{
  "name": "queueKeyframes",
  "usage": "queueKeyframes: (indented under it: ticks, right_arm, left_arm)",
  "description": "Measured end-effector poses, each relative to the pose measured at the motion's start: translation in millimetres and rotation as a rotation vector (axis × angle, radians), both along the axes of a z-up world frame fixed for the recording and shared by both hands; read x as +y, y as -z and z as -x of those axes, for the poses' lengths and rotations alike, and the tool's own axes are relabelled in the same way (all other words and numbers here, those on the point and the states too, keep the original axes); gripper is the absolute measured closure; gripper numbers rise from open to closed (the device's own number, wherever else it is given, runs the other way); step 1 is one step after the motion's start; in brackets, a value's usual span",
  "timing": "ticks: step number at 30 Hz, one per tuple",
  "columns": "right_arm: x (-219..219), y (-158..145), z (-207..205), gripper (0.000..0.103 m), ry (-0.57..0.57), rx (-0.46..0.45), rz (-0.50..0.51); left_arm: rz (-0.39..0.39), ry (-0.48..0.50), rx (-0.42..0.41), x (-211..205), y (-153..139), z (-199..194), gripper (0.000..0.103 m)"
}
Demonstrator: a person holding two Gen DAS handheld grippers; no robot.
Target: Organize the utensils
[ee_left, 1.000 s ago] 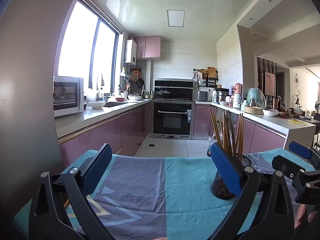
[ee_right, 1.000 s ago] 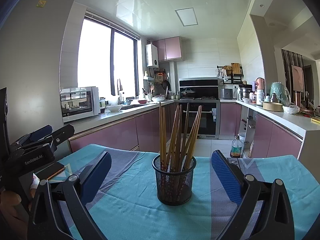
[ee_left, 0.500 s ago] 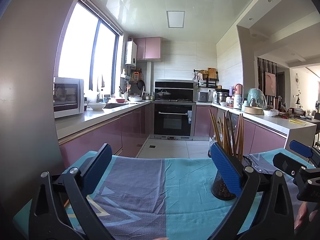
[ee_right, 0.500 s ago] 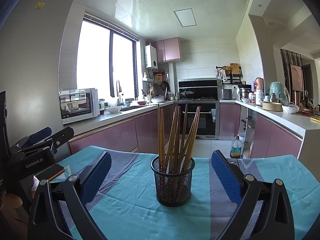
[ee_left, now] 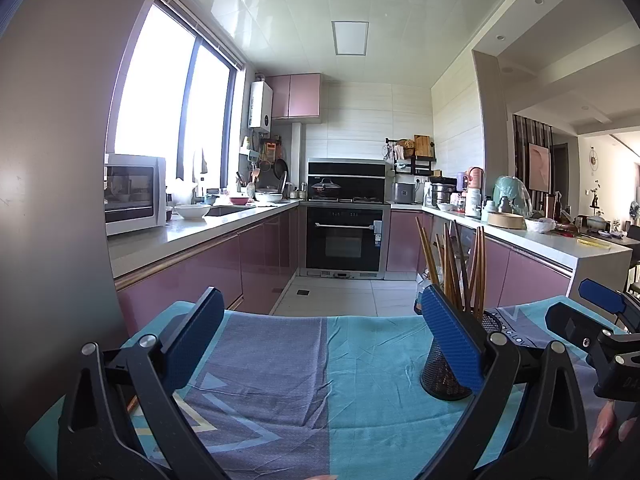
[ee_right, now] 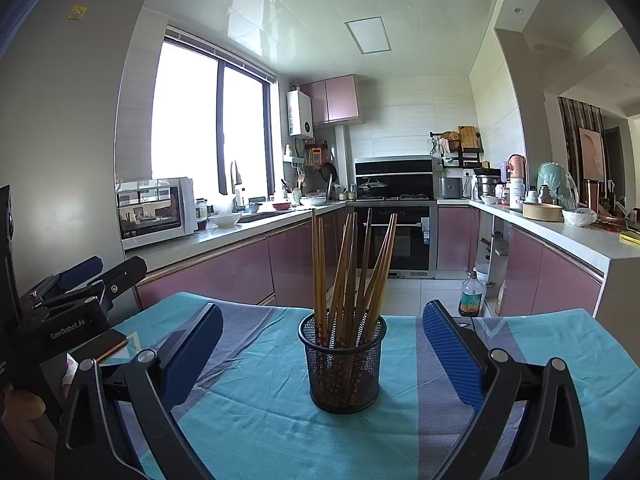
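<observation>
Evidently, the chopsticks (ee_right: 347,276) were stood bunched in a mesh holder (ee_right: 343,364) mid-tabletop (ee_right: 260,412), framed by the right hand-held gripper (ee_right: 323,350), spread wide and empty, seemingly for reach; the left hand-held gripper (ee_left: 324,342) was likewise held agape with nothing gripped.

Daylight floods through the window (ee_right: 208,120), blown out white. Glare patches on the glossy ceiling (ee_right: 256,12) above it. Strong fisheye bending and dark vignette at edges. Focus sharp.
</observation>
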State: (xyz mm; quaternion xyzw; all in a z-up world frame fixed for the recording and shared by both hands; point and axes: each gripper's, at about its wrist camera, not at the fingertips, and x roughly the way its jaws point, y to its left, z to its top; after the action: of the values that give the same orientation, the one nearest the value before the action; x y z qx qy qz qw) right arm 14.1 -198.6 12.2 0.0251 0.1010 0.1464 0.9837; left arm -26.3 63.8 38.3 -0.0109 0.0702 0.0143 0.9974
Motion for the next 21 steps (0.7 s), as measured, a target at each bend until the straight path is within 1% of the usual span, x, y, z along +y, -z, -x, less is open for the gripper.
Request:
queueKeyframes:
  ticks: [21]
  right_arm:
    - [0.2, 0.0, -0.4, 0.006, -0.002, 0.002, -0.004]
  left_arm:
    - [-0.001, 0.003, 0.010, -2.8, 1.6, -1.6, 0.006]
